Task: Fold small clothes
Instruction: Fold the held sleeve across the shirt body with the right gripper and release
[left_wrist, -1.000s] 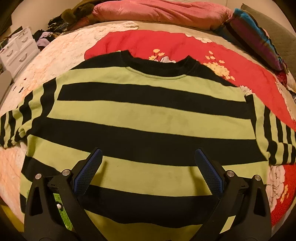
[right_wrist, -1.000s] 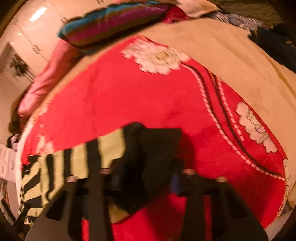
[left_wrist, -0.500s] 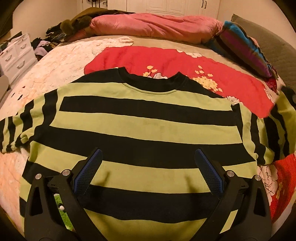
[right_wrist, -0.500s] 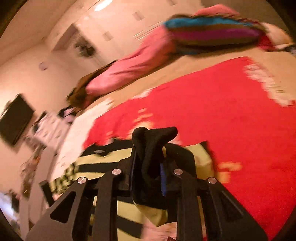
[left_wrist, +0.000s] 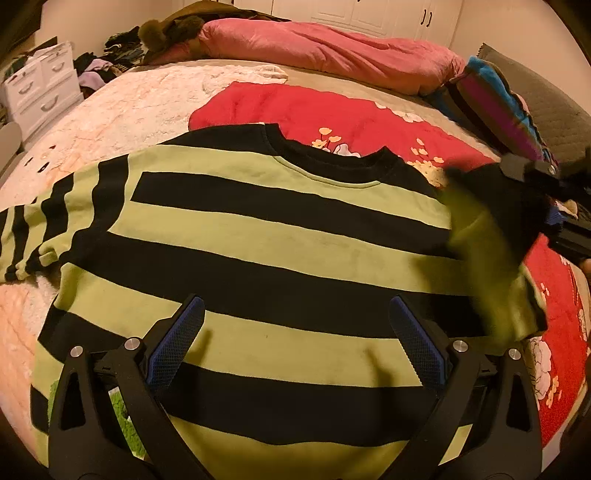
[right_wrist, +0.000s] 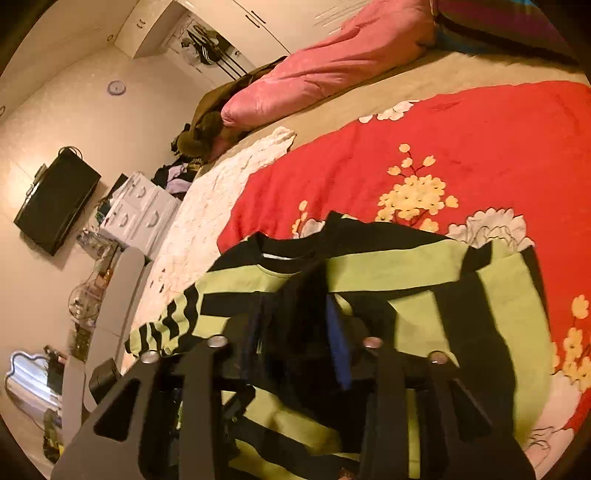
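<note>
CHANGE: right sleeve (left_wrist: 491, 236), flat beside the sweater (left_wrist: 258, 258) a second ago, now hangs over its body from the right gripper (right_wrist: 295, 321), jaws opening with the cuff between them | MEANING: sleeve fold nearly laid | LEFT: left gripper (left_wrist: 295, 332) open, empty, above the hem | ROOM: bare bedspread (left_wrist: 332, 110) beyond the collar; left sleeve (left_wrist: 33, 236) spread out.

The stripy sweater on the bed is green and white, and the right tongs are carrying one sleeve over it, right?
Nearly. The stripy sweater is green and black, not white; the left wrist view shows it. The right tongs do have the sleeve between them over it, though they are opening.
</note>
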